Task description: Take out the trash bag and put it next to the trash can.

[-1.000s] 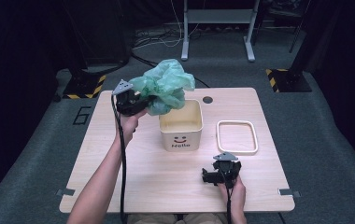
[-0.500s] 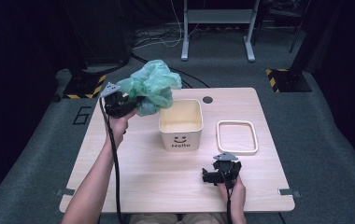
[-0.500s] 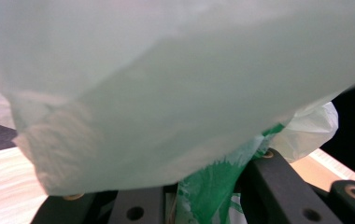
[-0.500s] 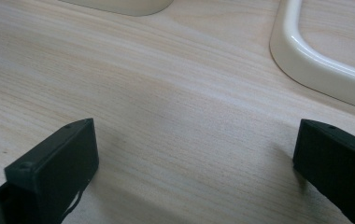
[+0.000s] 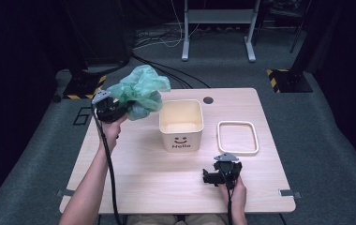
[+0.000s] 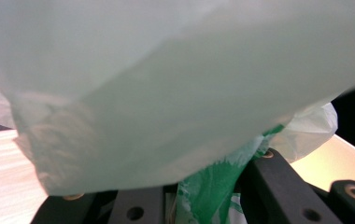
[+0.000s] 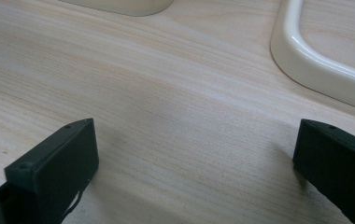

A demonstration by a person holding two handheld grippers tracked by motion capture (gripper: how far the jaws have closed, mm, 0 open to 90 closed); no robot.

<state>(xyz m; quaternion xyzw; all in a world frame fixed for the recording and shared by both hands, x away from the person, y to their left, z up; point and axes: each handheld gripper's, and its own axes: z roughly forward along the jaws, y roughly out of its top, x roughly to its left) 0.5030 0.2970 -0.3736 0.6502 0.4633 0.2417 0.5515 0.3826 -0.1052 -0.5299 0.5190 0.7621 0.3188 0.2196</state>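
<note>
My left gripper (image 5: 113, 108) pinches the crumpled green plastic bag (image 5: 141, 91) in its jaws, beside the cream square bin (image 5: 181, 124). My right gripper (image 5: 219, 172) rests on the wooden bench (image 5: 143, 173), jaws spread wide.

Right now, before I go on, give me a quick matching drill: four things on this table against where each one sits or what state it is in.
Things:
1. green plastic bag
2. cream bin
3. cream rim frame
4. right gripper

States:
a. flat on the table, right of the bin
b. clamped in the left gripper
c. jaws open, low over bare wood
d. upright mid-table, smiley facing the person

Pairs: 1-b, 2-d, 3-a, 4-c
</note>
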